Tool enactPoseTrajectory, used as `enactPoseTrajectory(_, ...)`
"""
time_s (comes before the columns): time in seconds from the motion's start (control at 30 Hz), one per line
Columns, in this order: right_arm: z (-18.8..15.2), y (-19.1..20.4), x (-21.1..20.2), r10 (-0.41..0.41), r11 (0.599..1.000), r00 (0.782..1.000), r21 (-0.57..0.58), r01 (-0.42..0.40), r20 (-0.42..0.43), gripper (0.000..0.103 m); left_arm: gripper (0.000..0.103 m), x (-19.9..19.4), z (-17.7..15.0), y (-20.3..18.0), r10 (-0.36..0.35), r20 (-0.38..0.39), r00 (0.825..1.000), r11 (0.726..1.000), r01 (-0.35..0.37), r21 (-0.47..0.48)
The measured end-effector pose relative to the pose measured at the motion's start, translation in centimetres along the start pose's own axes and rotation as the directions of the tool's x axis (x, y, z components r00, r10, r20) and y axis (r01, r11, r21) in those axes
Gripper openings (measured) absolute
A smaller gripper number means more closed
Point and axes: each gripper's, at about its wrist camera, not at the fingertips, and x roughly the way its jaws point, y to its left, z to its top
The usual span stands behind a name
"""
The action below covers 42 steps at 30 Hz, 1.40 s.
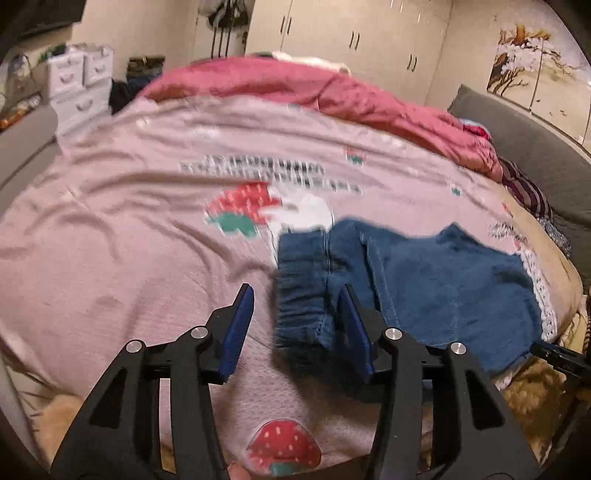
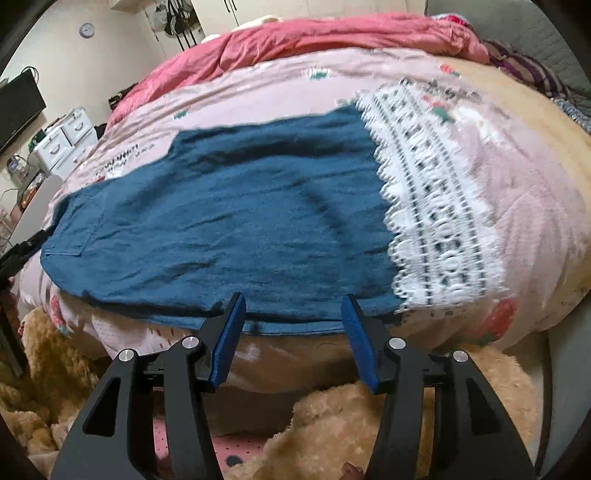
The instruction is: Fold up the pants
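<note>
We are in a home bedroom, our view across a wide bed point(image 1: 110, 229) with a pink printed sheet, a rumpled red quilt point(image 1: 314, 92), cream wardrobe doors point(image 1: 354, 37), small white drawers point(image 1: 79, 85), a tree painting point(image 1: 532, 62), a wall clock point(image 2: 87, 30)

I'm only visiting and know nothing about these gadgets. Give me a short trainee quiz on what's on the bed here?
1. True or false: the blue denim pants lie spread on the pink strawberry-print bedsheet.
2. What trims the pants' hem? A) white lace B) red ribbon
3. Fill in: the left claw stands at the pants' elastic ____.

Key: 1 true; 2 A, white lace; 3 waistband.
</note>
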Motion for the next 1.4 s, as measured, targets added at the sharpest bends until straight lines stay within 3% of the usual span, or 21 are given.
enactPoseTrajectory(0.13, 0.4, -0.4, -1.5, 0.002, 1.0, 0.999, 0.003, -0.002, 0.046, 0.053, 0.047, -1.8, 1.1, -2.9, -0.089, 0.037, 0.995, 0.994, 0.086, 0.063)
enactPoseTrajectory(0.3, 1.6, -1.4, -2.1, -0.04, 0.999, 0.995, 0.024, 0.038, 0.09, 0.053, 0.047, 0.6, 0.6, -9.6, -0.228, -0.051, 0.972, 0.955, 0.234, 0.181)
enactPoseTrajectory(0.47, 2.2, -3.9, -3.5, -0.131, 0.989, 0.982, 0.082, 0.12, 0.139, 0.053, 0.047, 2.8, -2.0, -16.9, -0.327, -0.176, 0.929, 0.87, 0.368, 0.329)
enactPoseTrajectory(0.57, 1.9, -5.8, -3.8, -0.181, 0.979, 0.976, 0.117, 0.167, 0.12, 0.053, 0.047, 3.8, -4.3, -19.8, -0.367, -0.257, 0.894, 0.807, 0.443, 0.389)
enactPoseTrajectory(0.6, 1.7, -6.1, -3.8, -0.19, 0.977, 0.975, 0.123, 0.176, 0.112, 0.053, 0.047, 4.0, -5.0, -20.7, -0.365, -0.275, 0.89, 0.788, 0.452, 0.419)
enactPoseTrajectory(0.73, 0.8, -7.5, -3.5, -0.202, 0.971, 0.976, 0.147, 0.189, 0.078, 0.053, 0.047, 4.5, -7.3, -24.0, -0.363, -0.302, 0.882, 0.687, 0.472, 0.553)
enactPoseTrajectory(0.93, 0.7, -8.4, -2.1, -0.16, 0.971, 0.986, 0.183, 0.151, 0.036, 0.053, 0.043, 5.5, -8.3, -25.6, -0.329, -0.305, 0.894, 0.612, 0.447, 0.652)
enactPoseTrajectory(1.03, 0.8, -8.3, -1.6, -0.167, 0.973, 0.986, 0.166, 0.161, 0.025, 0.052, 0.036, 5.8, -9.1, -25.8, -0.318, -0.307, 0.897, 0.599, 0.441, 0.669)
enactPoseTrajectory(1.07, 0.8, -8.3, -1.5, -0.17, 0.973, 0.985, 0.163, 0.164, 0.023, 0.045, 0.034, 5.9, -9.3, -25.9, -0.317, -0.305, 0.898, 0.59, 0.439, 0.678)
enactPoseTrajectory(1.17, 1.0, -8.4, -1.0, -0.196, 0.972, 0.98, 0.139, 0.191, 0.019, 0.03, 0.013, 6.3, -9.5, -26.1, -0.345, -0.325, 0.88, 0.574, 0.472, 0.668)
enactPoseTrajectory(1.2, 0.9, -8.2, -1.0, -0.192, 0.975, 0.981, 0.123, 0.188, 0.023, 0.026, 0.002, 6.3, -9.5, -26.1, -0.348, -0.336, 0.876, 0.574, 0.482, 0.662)
enactPoseTrajectory(1.27, 0.8, -7.9, -1.3, -0.192, 0.977, 0.981, 0.099, 0.188, 0.036, 0.021, 0.0, 6.4, -9.6, -26.2, -0.345, -0.349, 0.871, 0.572, 0.49, 0.658)
enactPoseTrajectory(1.4, 0.7, -8.1, -1.8, -0.193, 0.976, 0.98, 0.107, 0.188, 0.04, 0.021, 0.0, 5.6, -9.2, -25.6, -0.382, -0.379, 0.843, 0.569, 0.538, 0.622)
